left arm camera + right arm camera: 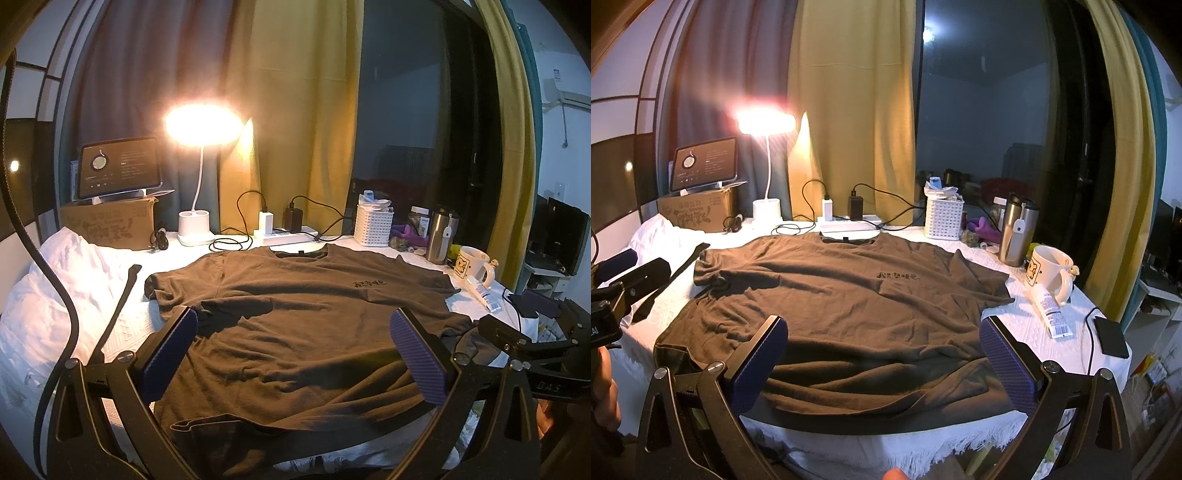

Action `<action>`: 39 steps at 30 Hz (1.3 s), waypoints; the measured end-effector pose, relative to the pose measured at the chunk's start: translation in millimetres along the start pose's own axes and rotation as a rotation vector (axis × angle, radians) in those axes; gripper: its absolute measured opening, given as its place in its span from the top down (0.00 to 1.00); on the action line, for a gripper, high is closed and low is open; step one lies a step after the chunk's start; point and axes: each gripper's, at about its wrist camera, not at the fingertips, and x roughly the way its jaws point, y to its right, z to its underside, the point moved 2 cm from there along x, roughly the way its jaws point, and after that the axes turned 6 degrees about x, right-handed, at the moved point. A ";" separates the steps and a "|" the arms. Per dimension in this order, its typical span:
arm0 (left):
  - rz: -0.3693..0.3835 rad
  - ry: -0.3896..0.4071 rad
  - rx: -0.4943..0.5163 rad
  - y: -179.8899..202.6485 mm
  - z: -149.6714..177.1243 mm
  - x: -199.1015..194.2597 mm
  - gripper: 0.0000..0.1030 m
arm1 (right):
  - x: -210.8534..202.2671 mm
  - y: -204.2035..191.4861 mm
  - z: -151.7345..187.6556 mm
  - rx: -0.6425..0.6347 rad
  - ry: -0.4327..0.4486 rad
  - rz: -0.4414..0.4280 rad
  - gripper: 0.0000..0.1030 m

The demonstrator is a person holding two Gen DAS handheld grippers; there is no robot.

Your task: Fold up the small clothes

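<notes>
Jaws of both grippers stand wide apart, holding nothing. The left gripper [295, 350] and right gripper [884, 360] hover low in their frames over the near hem. The brown T-shirt [846, 306] lies spread face up across the frame's centre on the white tablecloth [1027, 325], wrinkled, collar toward the top, small dark print on the chest.

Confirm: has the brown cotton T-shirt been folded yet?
No, the brown cotton T-shirt lies spread flat, sleeves out, on the white-covered table.
</notes>
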 end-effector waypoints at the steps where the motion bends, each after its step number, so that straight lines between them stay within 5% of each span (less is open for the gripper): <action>1: 0.000 0.001 0.001 1.1 0.3 -0.4 0.00 | 0.0 -0.1 -0.1 0.000 0.000 0.000 0.00; 26: -0.002 -0.004 0.011 5.5 -0.3 0.9 0.00 | 4.2 3.1 3.0 0.005 -0.011 -0.002 0.00; 39: -0.009 -0.064 0.034 0.4 -10.7 55.6 0.00 | 62.6 51.1 -8.3 0.056 -0.081 0.087 0.00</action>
